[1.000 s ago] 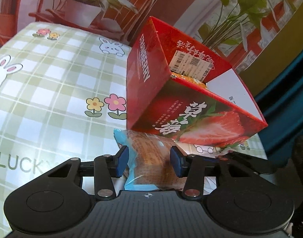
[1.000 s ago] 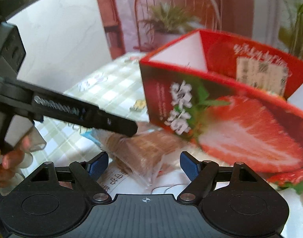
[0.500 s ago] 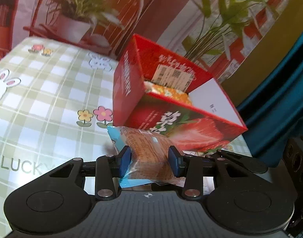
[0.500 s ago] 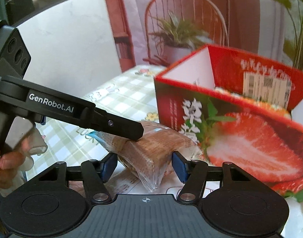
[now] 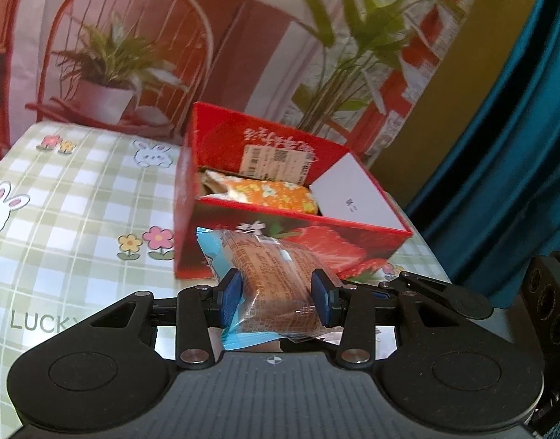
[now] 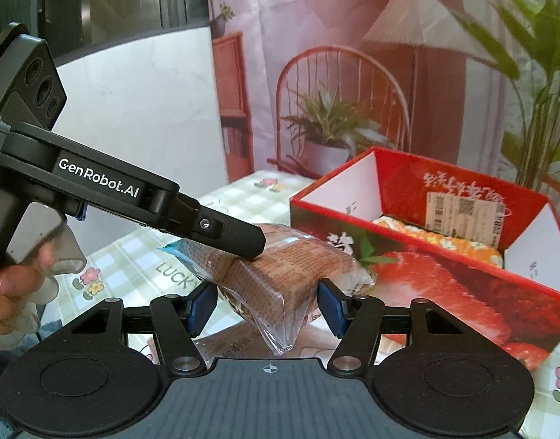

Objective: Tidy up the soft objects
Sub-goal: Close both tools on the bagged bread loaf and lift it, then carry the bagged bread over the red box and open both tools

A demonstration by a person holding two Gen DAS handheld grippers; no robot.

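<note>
Right now my left gripper (image 5: 276,294) is clamped on the wrapped bread packet (image 5: 271,278), both blue pads pressing into its sides, and the packet hangs off the checked tablecloth (image 5: 60,197). Ahead of my left fingers, just past the packet's far end, stands the red strawberry box (image 5: 353,247), open on top, with an orange flowered soft thing (image 5: 276,195) lying inside it. My right gripper (image 6: 267,307) sits around the same packet (image 6: 280,270) with its pads parted; I cannot tell whether they touch the wrapper. From the right camera the left tool's finger (image 6: 225,230) lies across the packet's top, and the box (image 6: 444,274) stands ahead to the right.
</note>
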